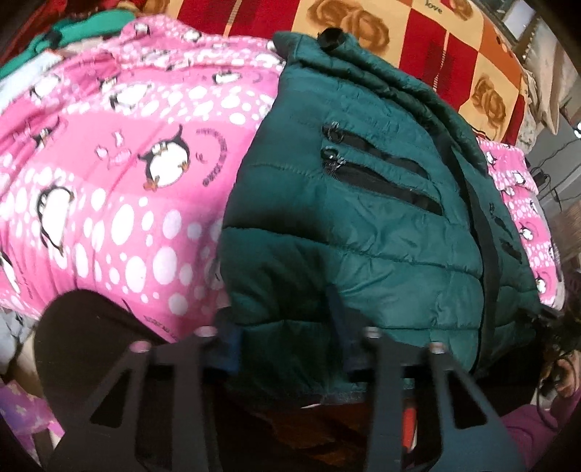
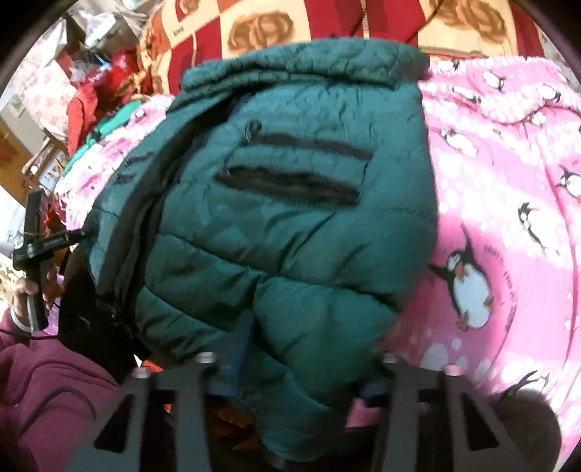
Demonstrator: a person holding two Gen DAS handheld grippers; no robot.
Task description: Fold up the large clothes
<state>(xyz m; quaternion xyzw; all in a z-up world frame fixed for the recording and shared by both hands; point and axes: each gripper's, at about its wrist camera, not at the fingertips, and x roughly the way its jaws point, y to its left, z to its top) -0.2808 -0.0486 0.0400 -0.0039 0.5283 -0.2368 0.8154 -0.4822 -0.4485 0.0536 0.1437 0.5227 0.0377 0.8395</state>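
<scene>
A dark green quilted jacket with two black zip pockets lies on a pink penguin blanket. In the left wrist view its near hem bulges between the blue pads, and my left gripper is shut on that hem. From the right wrist, the same jacket fills the middle. Its near edge is bunched between the fingers, with my right gripper shut on it. At the jacket's left side, the left gripper's body shows, held by a hand.
A red and cream checked cover lies behind the jacket. Green and red clothes are piled at the far left of the bed. A maroon sleeve fills the lower left. The pink blanket spreads to the right.
</scene>
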